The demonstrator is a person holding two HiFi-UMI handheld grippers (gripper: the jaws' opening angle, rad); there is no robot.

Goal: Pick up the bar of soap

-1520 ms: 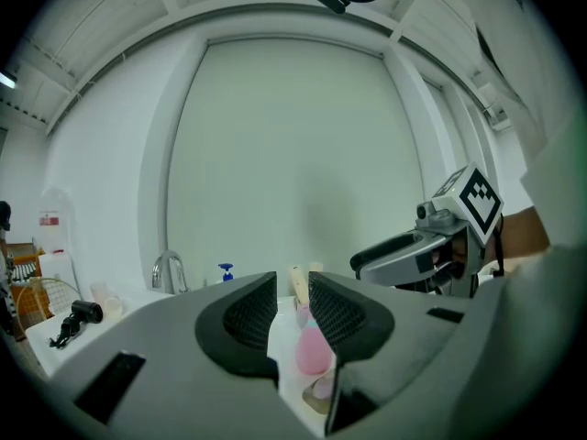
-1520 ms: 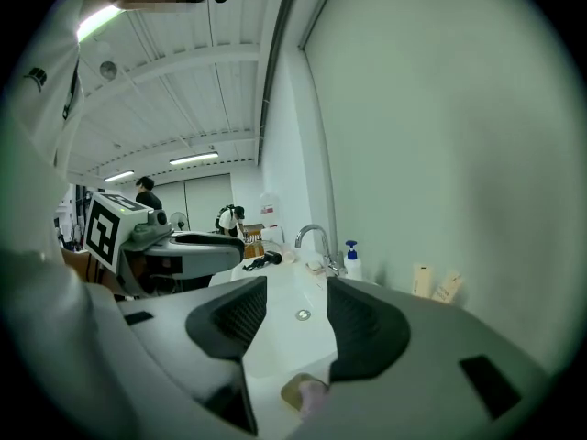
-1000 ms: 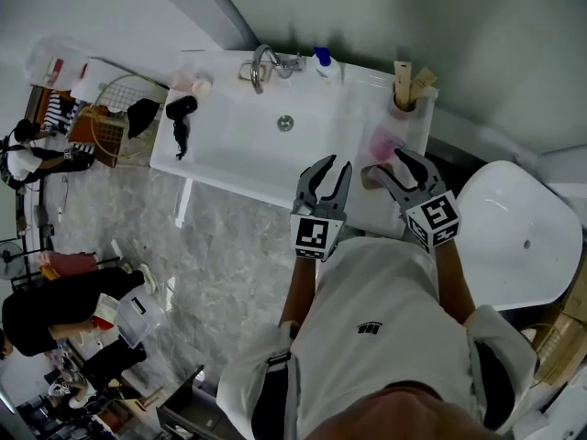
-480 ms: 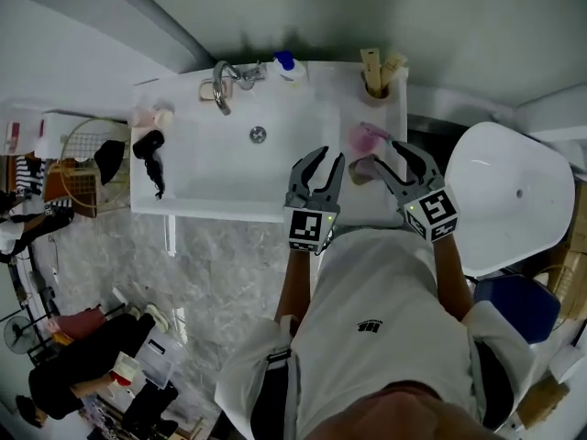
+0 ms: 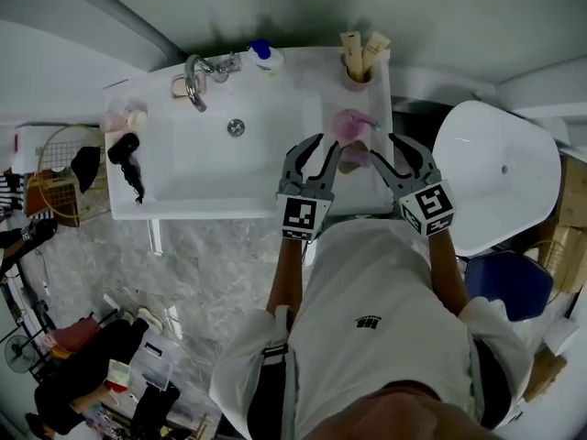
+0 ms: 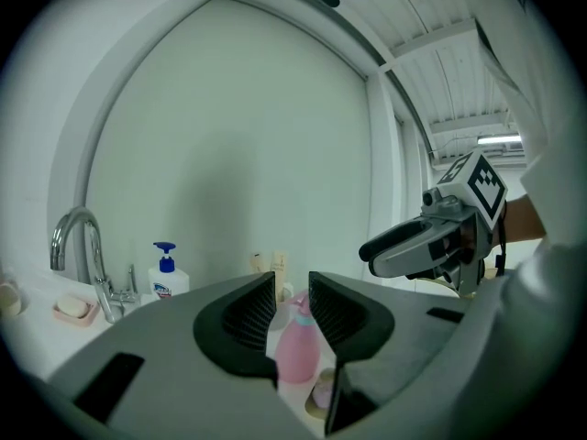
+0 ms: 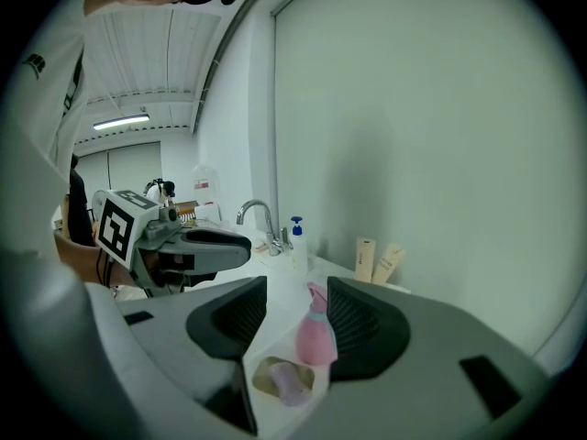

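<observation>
Left gripper (image 6: 292, 277), right gripper (image 7: 297, 282): jaws apart, empty.
Bar of soap (image 7: 285, 382) just ahead of right jaws; pink bottle (image 7: 315, 335) beyond.

A person in a white short-sleeved T-shirt (image 5: 376, 356) with a small dark chest logo (image 5: 369, 323). Above it, the grey left gripper (image 5: 327, 144) at 11 o'clock and right gripper (image 5: 382, 150) at 1 o'clock have black ribbed pads (image 6: 252, 319) and a black-and-white marker cube (image 5: 304, 218) each.
</observation>
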